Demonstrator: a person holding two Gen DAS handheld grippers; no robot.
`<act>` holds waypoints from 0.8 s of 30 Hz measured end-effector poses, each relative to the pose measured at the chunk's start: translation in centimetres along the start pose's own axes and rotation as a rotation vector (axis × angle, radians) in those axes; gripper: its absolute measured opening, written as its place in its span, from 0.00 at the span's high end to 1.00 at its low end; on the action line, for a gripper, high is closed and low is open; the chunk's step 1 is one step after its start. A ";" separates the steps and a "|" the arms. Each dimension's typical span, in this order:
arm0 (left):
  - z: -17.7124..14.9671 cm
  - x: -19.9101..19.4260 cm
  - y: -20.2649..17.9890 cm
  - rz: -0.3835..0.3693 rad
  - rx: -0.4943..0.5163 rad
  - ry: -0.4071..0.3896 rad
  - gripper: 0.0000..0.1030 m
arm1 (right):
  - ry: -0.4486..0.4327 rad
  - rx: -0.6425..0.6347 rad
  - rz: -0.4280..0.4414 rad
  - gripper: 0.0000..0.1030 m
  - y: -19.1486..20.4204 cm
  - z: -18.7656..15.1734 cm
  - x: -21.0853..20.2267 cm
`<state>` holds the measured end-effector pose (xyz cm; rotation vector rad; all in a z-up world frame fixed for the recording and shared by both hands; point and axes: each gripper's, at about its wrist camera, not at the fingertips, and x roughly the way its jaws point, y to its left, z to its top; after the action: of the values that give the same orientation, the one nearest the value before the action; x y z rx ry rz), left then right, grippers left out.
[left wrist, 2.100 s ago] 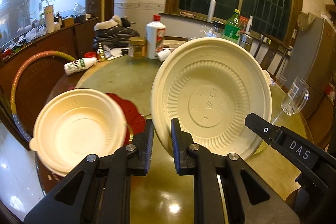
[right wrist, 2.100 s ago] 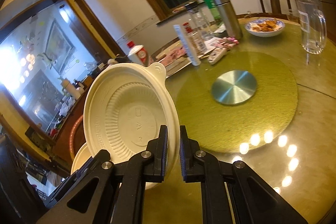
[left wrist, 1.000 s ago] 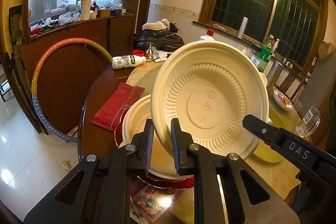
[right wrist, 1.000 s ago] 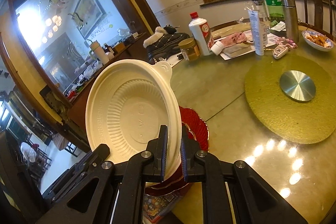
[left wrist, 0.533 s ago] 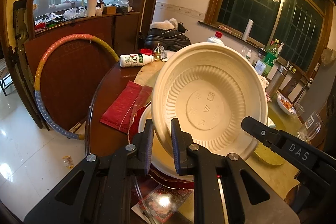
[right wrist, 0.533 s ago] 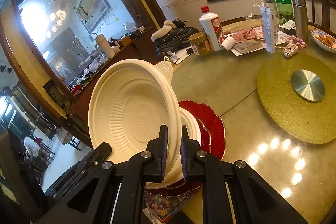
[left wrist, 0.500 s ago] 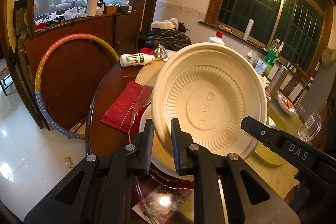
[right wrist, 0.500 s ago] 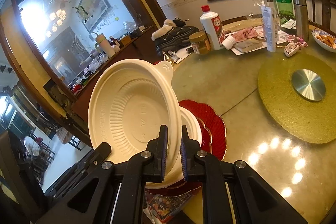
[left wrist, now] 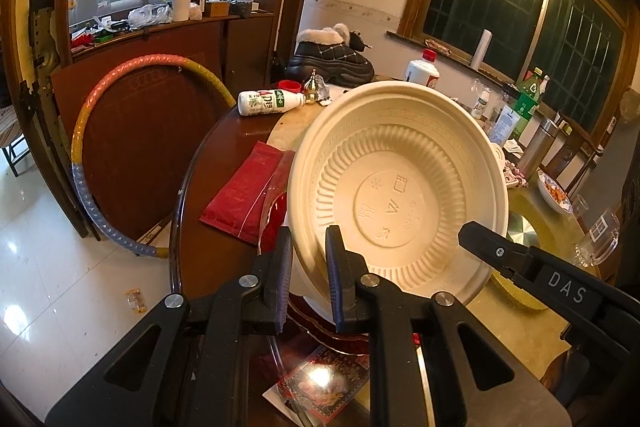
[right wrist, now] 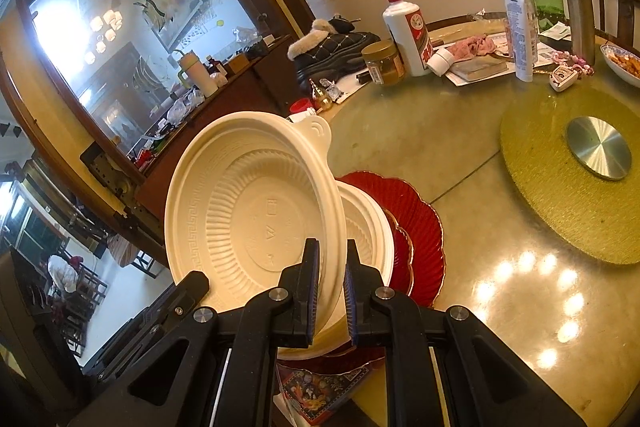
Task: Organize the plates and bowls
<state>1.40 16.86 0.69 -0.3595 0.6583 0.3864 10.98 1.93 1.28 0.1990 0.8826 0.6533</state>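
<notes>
Compared with two seconds earlier, both views have swung from the table centre toward its near-left edge, and the held cream bowl (left wrist: 400, 187) now hangs tilted, underside toward both cameras, directly over a second cream bowl (right wrist: 368, 227) that rests on a red plate (right wrist: 420, 227); over the last half second little changes. Left gripper (left wrist: 306, 267): its blue-padded fingers (left wrist: 334, 279) pinch the held bowl's rim at lower left. Right gripper (right wrist: 330, 287): jaws nearly pressed together, clamping the same rim from the opposite side, seen edge-on. Held bowl: moulded, matte, round, with radial ribbing around a flat base bearing embossed symbols, a key-pattern band near the rim and a small rounded tab at the top. Lower bowl: same cream material, ribbed wall, upright. Plate: glossy red, scalloped outline with a gilt edge, lying on the table (right wrist: 460, 155), whose polished surface reflects ceiling lights. Printed card (left wrist: 324, 387): under the plate's near edge. Red packet (left wrist: 240, 199): flat on the dark wooden rim, left of the plate.
</notes>
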 end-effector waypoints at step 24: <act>0.2 1.5 0.1 0.016 0.036 0.074 0.86 | 0.070 0.041 -0.003 0.87 -0.7 -0.2 1.6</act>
<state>2.59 17.35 -0.19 -0.3354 0.7403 0.3770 11.86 2.28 -0.23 0.2122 0.9634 0.6428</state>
